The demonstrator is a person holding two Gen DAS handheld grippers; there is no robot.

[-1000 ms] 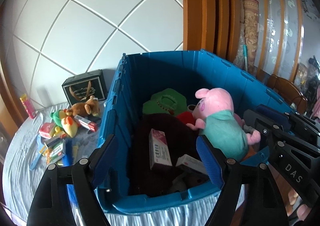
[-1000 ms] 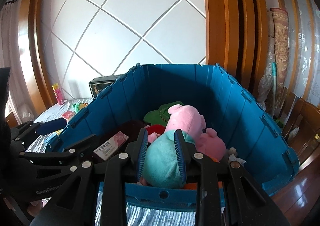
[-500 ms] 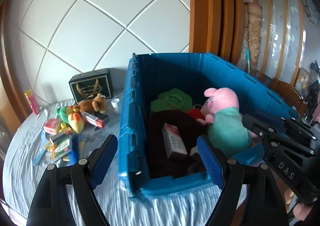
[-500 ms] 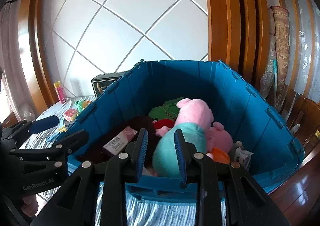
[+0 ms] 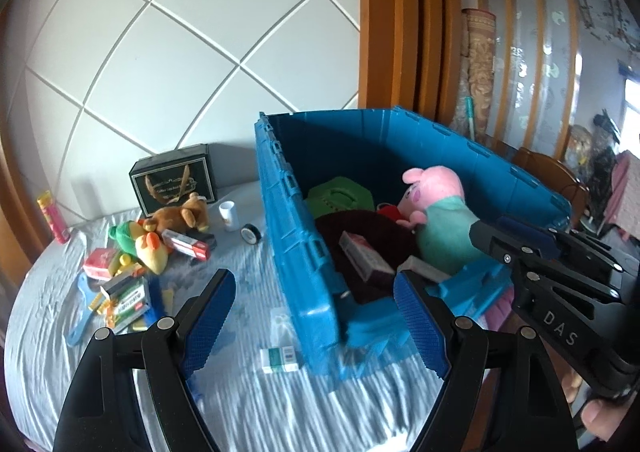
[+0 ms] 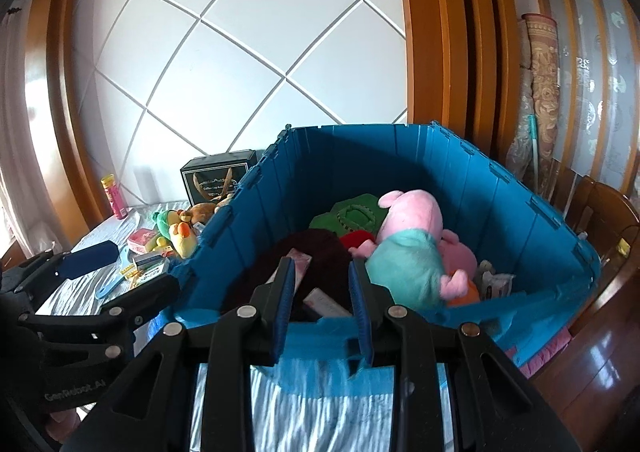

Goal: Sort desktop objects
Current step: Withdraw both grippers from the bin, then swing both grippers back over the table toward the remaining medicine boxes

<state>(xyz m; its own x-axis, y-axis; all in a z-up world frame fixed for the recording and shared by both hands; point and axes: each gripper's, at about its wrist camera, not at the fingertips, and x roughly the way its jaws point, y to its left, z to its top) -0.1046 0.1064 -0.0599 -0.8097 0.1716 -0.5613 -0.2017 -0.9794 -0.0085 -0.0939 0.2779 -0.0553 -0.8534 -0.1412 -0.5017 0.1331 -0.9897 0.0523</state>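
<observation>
Left gripper (image 5: 314,316) fingers spread wide, nothing between, over near-left corner of blue crate (image 5: 298,252). Right gripper (image 6: 322,296) fingers narrowly parted, holding nothing, at crate's near rim. "DAS" printed on right gripper body, "GenRobot.AI" on left. Grey-blue cloth on tabletop (image 5: 240,404); white diamond-panel wall and orange wood trim behind. In crate: pig plush (image 6: 412,244) in teal shirt, green object, dark red fabric, small cartons. On tabletop left of crate: black gift box (image 5: 174,182), brown plush (image 5: 182,214), green-orange plush, white cup (image 5: 229,214), tape roll (image 5: 251,233), cartons, pink tube (image 5: 53,216). Small white-green box (image 5: 279,359) just beside crate's near corner.
</observation>
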